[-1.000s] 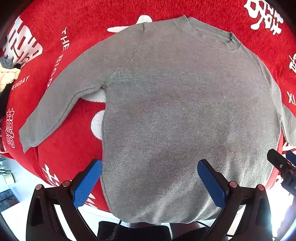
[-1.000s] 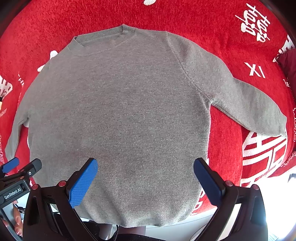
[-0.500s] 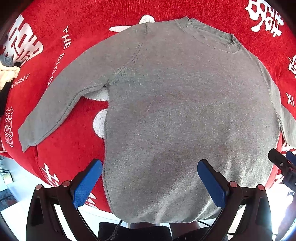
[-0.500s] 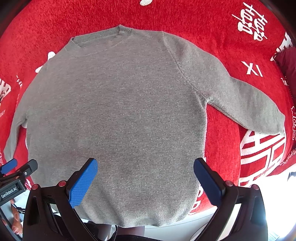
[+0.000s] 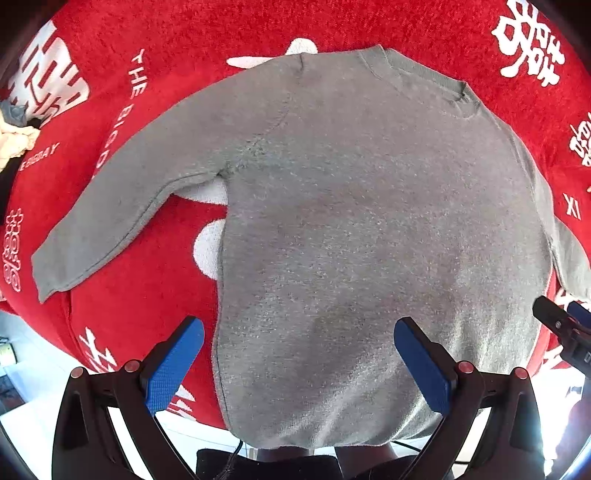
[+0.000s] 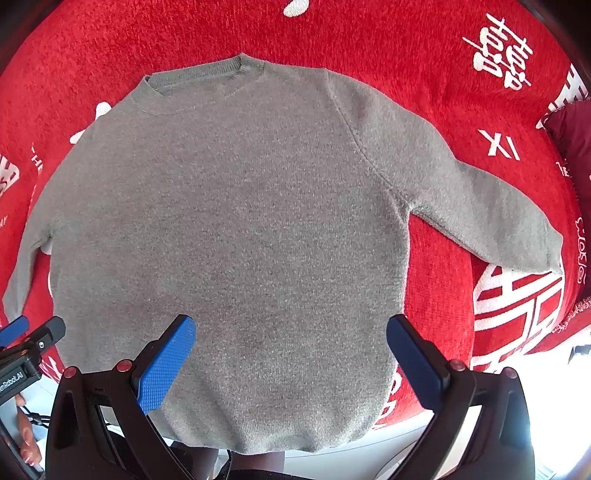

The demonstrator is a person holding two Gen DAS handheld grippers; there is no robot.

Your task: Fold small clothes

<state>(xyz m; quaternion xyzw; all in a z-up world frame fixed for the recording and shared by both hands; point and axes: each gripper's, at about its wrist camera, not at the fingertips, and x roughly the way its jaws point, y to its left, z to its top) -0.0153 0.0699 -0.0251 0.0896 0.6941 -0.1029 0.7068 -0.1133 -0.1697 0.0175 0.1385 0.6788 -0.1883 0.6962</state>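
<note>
Grey knit sweater [image 5: 369, 229] lies flat, sleeves spread, on a red blanket [image 5: 184, 33] with white lettering. Left hand-held gripper [image 5: 299, 354] and right hand-held gripper [image 6: 291, 354] hover over its near hem, jaws wide apart, holding nothing.

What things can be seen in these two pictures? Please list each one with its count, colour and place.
sweater: one, grey, spread flat on the blanket, sleeves out to both sides, neck at the far end.
blanket: one, red with white characters and letters, under the sweater.
cushion: one, dark red, at the far right edge of the right view.
pile of cloth: one, cream, blue and dark, at the left edge of the left view.
left gripper: one, black with blue pads, jaws open, above the sweater's hem.
right gripper: one, black with blue pads, jaws open, above the hem.
</note>
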